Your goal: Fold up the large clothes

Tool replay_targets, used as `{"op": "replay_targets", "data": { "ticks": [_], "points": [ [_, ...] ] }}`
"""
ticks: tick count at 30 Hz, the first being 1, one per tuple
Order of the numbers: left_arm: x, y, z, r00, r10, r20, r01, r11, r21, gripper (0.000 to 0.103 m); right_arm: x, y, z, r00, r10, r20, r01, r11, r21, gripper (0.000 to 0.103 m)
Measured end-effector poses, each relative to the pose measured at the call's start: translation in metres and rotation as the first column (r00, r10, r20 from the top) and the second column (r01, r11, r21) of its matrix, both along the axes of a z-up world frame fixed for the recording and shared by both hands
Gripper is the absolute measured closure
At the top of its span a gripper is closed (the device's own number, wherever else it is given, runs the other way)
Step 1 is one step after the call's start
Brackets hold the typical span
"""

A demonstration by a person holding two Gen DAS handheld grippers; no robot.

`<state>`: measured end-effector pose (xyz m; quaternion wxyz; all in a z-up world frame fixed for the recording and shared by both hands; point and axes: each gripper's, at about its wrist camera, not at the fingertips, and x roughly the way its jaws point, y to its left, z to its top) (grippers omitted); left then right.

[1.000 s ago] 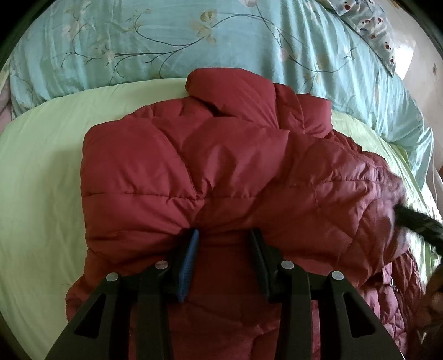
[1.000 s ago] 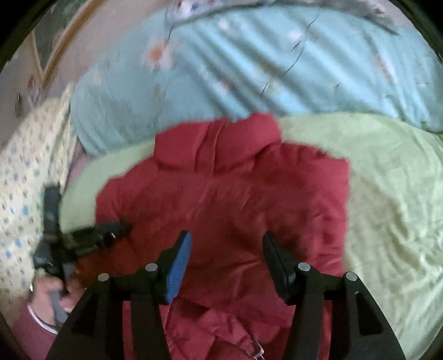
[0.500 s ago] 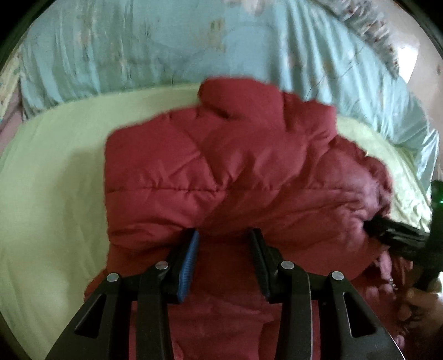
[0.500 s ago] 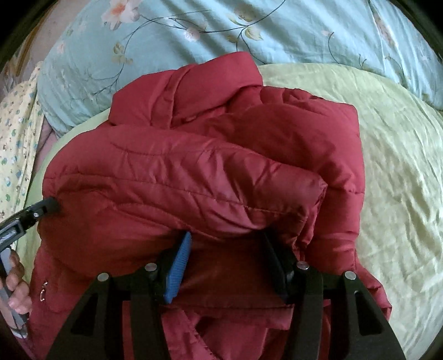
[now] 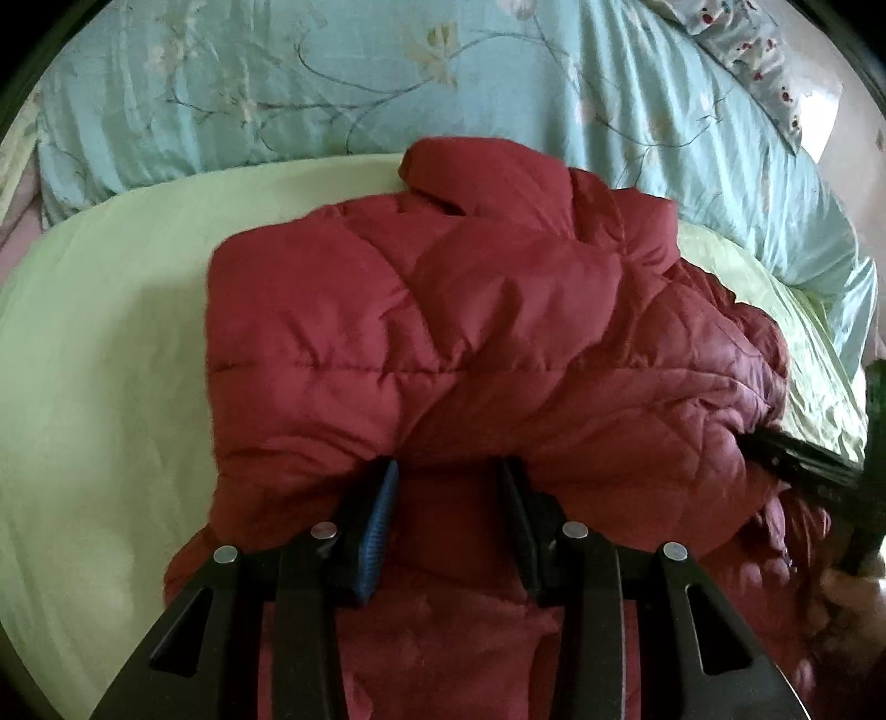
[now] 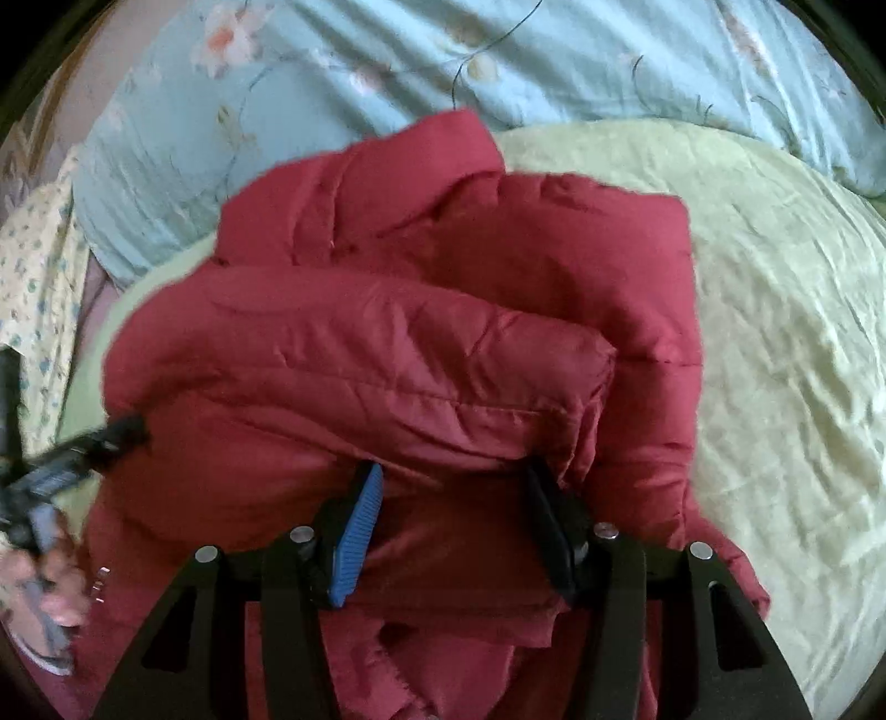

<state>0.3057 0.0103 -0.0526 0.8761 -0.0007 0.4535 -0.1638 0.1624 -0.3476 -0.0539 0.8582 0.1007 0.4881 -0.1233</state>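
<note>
A dark red quilted puffer jacket (image 5: 443, 332) lies bunched on a pale green sheet (image 5: 99, 343), collar toward the far side. It also shows in the right wrist view (image 6: 387, 354). My left gripper (image 5: 448, 471) has its jaws open, fingertips tucked under a raised fold of the jacket. My right gripper (image 6: 454, 476) is open too, its tips under a rolled fold. Each gripper shows in the other's view: the right at the jacket's right edge (image 5: 797, 459), the left at its left edge (image 6: 83, 448).
A light blue floral duvet (image 5: 332, 83) lies heaped along the far side of the bed. A spotted pillow (image 5: 753, 50) sits at the far right. A yellow patterned cloth (image 6: 33, 288) lies at the left. Bare green sheet (image 6: 786, 332) spreads to the right.
Both grippers have pushed in under the jacket's lower part and lifted it toward the collar, so a thick fold now stands over the fingertips. The jaws have stayed open.
</note>
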Motion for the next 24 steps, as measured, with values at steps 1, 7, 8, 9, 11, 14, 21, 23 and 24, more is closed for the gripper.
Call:
{"op": "replay_targets", "data": {
  "ticks": [1, 7, 8, 9, 11, 14, 21, 23, 24],
  "points": [
    [-0.002, 0.002, -0.002, 1.0, -0.002, 0.001, 0.002, 1.0, 0.008, 0.065, 0.001, 0.001, -0.001, 1.0, 0.0, -0.002, 0.0, 1.0, -0.005, 0.049],
    [0.009, 0.008, -0.017, 0.999, -0.005, -0.052, 0.003, 0.999, -0.039, 0.065, 0.001, 0.001, -0.004, 1.0, 0.008, 0.001, -0.008, 1.0, -0.012, 0.048],
    [0.011, 0.008, -0.018, 0.999, -0.006, -0.051, 0.004, 0.999, -0.038, 0.065, 0.001, 0.0, -0.005, 1.0, 0.009, 0.002, -0.008, 1.0, -0.009, 0.048],
    [0.012, 0.007, -0.018, 0.999, -0.007, -0.049, 0.005, 0.999, -0.032, 0.065, 0.001, 0.0, -0.005, 1.0, 0.009, 0.002, -0.009, 1.0, -0.008, 0.048],
    [0.015, 0.007, -0.02, 0.999, -0.008, -0.045, 0.007, 1.0, -0.026, 0.065, 0.002, -0.001, -0.005, 1.0, 0.009, 0.0, -0.009, 1.0, -0.007, 0.048],
    [0.017, 0.005, -0.02, 0.999, -0.004, -0.051, 0.003, 1.0, -0.02, 0.065, 0.002, -0.001, -0.004, 1.0, 0.005, 0.001, -0.005, 1.0, 0.0, 0.048],
    [0.013, 0.0, -0.015, 0.999, -0.002, -0.035, 0.002, 1.0, -0.003, 0.065, -0.035, 0.011, 0.036, 0.999, -0.021, 0.041, 0.018, 0.996, 0.085, 0.045],
    [0.006, 0.003, -0.007, 0.999, 0.01, -0.031, -0.01, 1.0, -0.016, 0.062, -0.056, 0.019, 0.047, 0.999, -0.009, 0.051, 0.004, 0.996, 0.086, 0.04],
    [0.001, 0.005, -0.004, 0.999, 0.01, -0.03, -0.011, 1.0, -0.024, 0.056, -0.064, 0.022, 0.051, 0.999, -0.003, 0.051, -0.001, 0.996, 0.088, 0.039]
  ]
}}
